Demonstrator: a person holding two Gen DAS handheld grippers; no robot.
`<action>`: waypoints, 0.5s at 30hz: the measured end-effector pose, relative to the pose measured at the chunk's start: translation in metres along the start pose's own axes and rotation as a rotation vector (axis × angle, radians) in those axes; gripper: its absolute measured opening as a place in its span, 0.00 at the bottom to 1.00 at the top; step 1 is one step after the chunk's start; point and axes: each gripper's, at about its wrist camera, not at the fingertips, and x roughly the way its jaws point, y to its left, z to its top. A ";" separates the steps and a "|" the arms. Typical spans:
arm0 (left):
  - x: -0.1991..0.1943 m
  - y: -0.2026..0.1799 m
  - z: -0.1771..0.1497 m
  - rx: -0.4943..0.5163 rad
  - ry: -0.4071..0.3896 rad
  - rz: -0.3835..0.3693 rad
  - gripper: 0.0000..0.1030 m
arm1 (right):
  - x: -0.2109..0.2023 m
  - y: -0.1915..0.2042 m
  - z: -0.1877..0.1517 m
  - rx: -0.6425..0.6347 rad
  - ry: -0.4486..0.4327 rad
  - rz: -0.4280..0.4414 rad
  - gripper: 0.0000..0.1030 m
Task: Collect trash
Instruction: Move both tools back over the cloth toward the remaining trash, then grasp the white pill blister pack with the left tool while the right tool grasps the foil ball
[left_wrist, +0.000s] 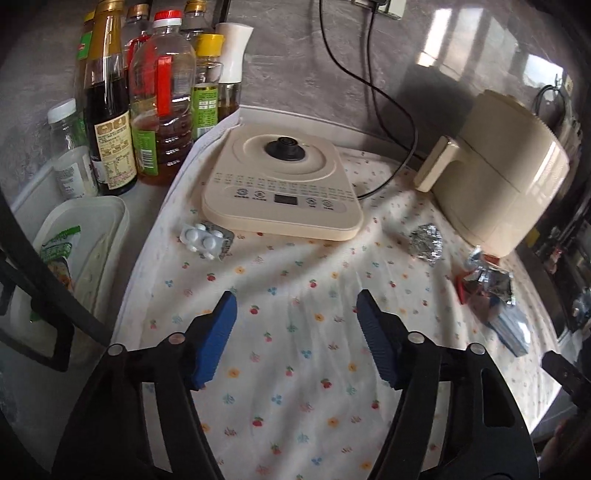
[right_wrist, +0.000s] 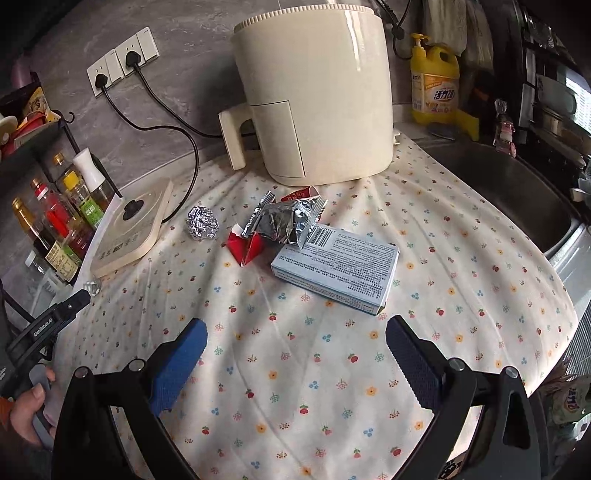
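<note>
Trash lies on a flowered cloth (left_wrist: 295, 369). A blister pack of white pills (left_wrist: 207, 240) sits by the front left corner of the kettle base. A crumpled foil ball (left_wrist: 426, 242) (right_wrist: 202, 222) lies in front of the air fryer. A torn silver wrapper (right_wrist: 286, 219) with a red scrap (right_wrist: 243, 249) rests against a blue-and-white carton (right_wrist: 338, 271). My left gripper (left_wrist: 296, 295) hovers over bare cloth below the blister pack, its jaws apart and nothing between them. My right gripper (right_wrist: 296, 321) stands open just short of the carton.
A cream air fryer (right_wrist: 314, 92) and a cream kettle base (left_wrist: 284, 184) stand at the back with black cords. Several oil and sauce bottles (left_wrist: 162, 103) and a white tub (left_wrist: 85, 251) crowd the left. A dark sink (right_wrist: 498, 192) and yellow soap bottle (right_wrist: 434, 81) are right.
</note>
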 end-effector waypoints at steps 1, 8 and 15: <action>0.006 0.000 0.003 0.004 -0.001 0.054 0.58 | 0.002 0.001 0.002 0.003 0.001 -0.002 0.92; 0.044 0.011 0.020 -0.048 0.025 0.217 0.41 | 0.012 0.004 0.012 -0.006 0.006 -0.029 0.92; 0.066 0.026 0.036 -0.102 0.050 0.277 0.41 | 0.025 0.009 0.023 -0.020 0.019 -0.048 0.92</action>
